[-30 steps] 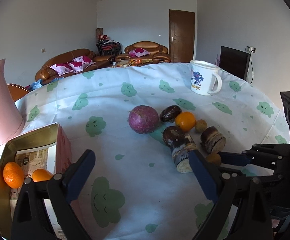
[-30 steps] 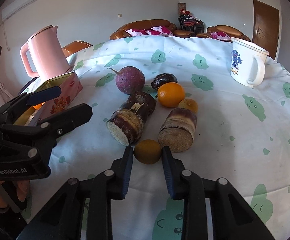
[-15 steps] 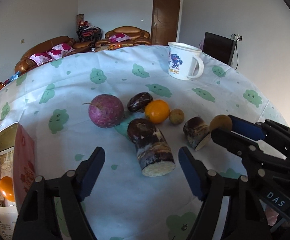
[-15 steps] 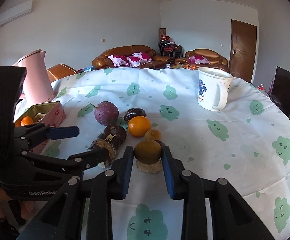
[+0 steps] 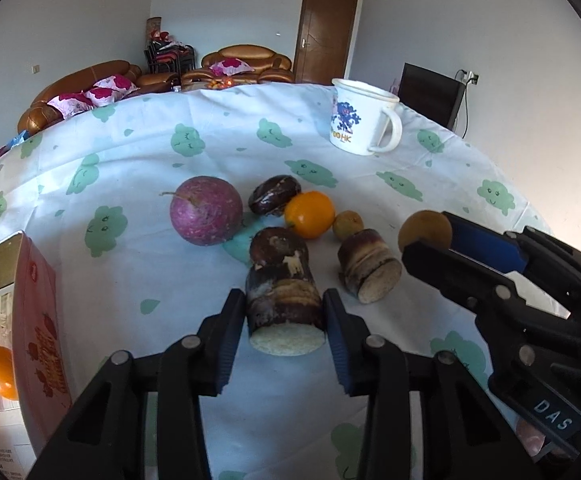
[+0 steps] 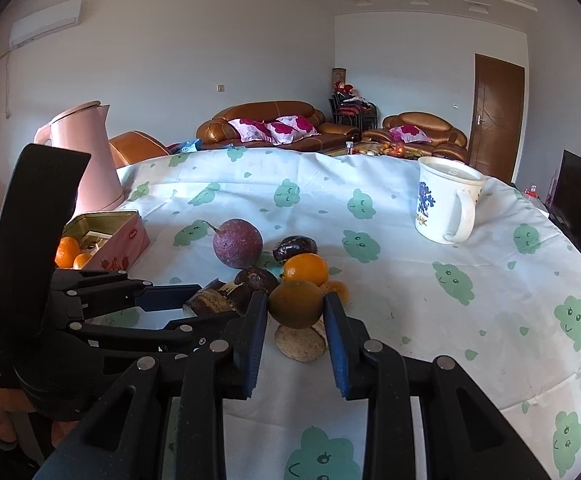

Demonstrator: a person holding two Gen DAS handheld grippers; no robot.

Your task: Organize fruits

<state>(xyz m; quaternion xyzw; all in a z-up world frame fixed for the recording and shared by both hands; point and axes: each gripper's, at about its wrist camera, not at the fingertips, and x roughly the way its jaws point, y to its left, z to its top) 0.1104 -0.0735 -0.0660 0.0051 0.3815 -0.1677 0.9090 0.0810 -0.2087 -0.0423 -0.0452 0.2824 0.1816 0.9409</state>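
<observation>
Cloud-print tablecloth (image 6: 410,292): right gripper (image 6: 296,312) clamps a dull orange round fruit (image 6: 296,309), lifted. Left gripper (image 5: 285,312) brackets a dark cut root chunk (image 5: 282,292), grip unclear. Two oranges (image 6: 68,254) sit in the pink tin (image 6: 120,240); most produce waits ahead.

My left gripper (image 5: 285,322) sat tight around the dark cut log (image 5: 283,294), with no spare room at either side of it. Just to its right lay a shorter cut piece (image 5: 368,266), and my right gripper (image 5: 430,240) hung above that with a brownish fruit (image 5: 425,230) between its pads, blocking that flank. Ahead, the purple round fruit (image 5: 206,210), a dark lump (image 5: 275,200), an orange (image 5: 309,214) and a small brown fruit (image 5: 348,225) crowded together. The pink tin (image 5: 36,320) walled the left edge. Open surface (image 5: 142,280) lay between tin and log. The white mug (image 6: 448,206) stood well apart, with bare cloth around it.
</observation>
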